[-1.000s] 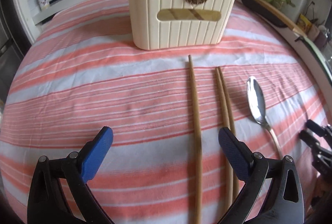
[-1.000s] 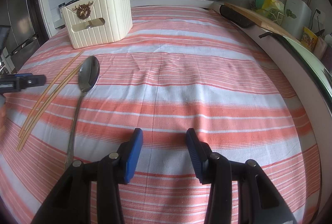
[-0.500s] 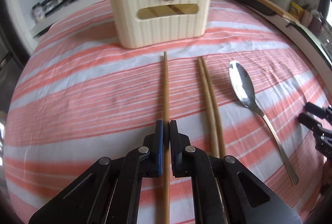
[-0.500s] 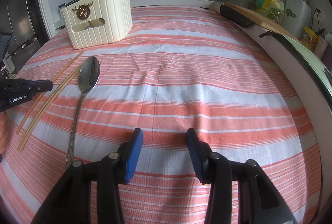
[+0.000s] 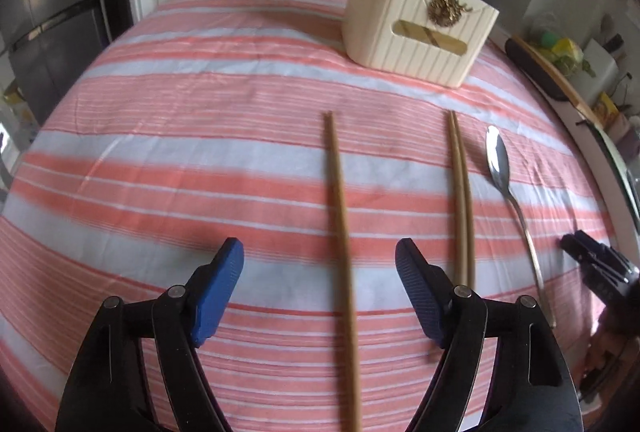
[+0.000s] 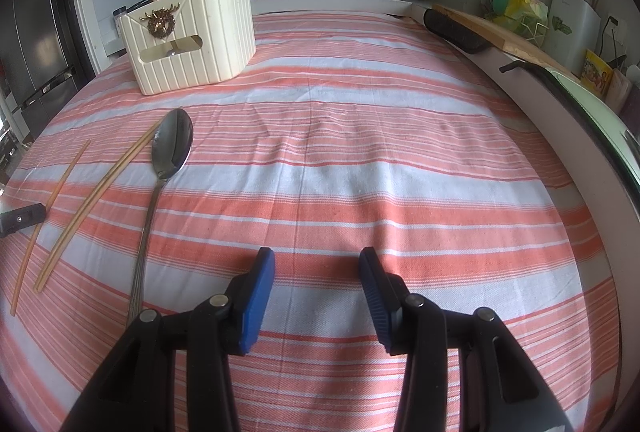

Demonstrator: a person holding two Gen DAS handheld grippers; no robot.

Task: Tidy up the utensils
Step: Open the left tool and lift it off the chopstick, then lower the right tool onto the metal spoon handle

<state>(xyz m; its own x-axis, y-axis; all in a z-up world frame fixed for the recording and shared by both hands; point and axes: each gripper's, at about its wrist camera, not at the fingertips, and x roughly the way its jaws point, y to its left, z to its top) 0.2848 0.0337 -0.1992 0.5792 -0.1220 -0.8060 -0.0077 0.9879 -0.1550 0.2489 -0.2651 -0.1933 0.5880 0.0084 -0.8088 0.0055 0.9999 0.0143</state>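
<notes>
- My left tool [image 5: 316,280] hangs wide apart over a lone chopstick [image 5: 340,232], centre frame, on the striped tabletop [image 5: 200,136].
- My right tool [image 6: 316,286] gapes empty, lower centre.
- Chopstick pair [image 5: 460,192] and spoon [image 5: 504,176] lie right; holder [image 5: 416,36] upper right.
- Chopstick looks light, stiff, slick: likely best pinched mid-shaft.
- Its near end runs off frame; holder contents mostly hidden.

Open cloth [image 6: 360,160] right of spoon [image 6: 170,148]; holder [image 6: 192,36] blocks far-left

Both low wrist views share the holder [image 5: 418,28].
</notes>
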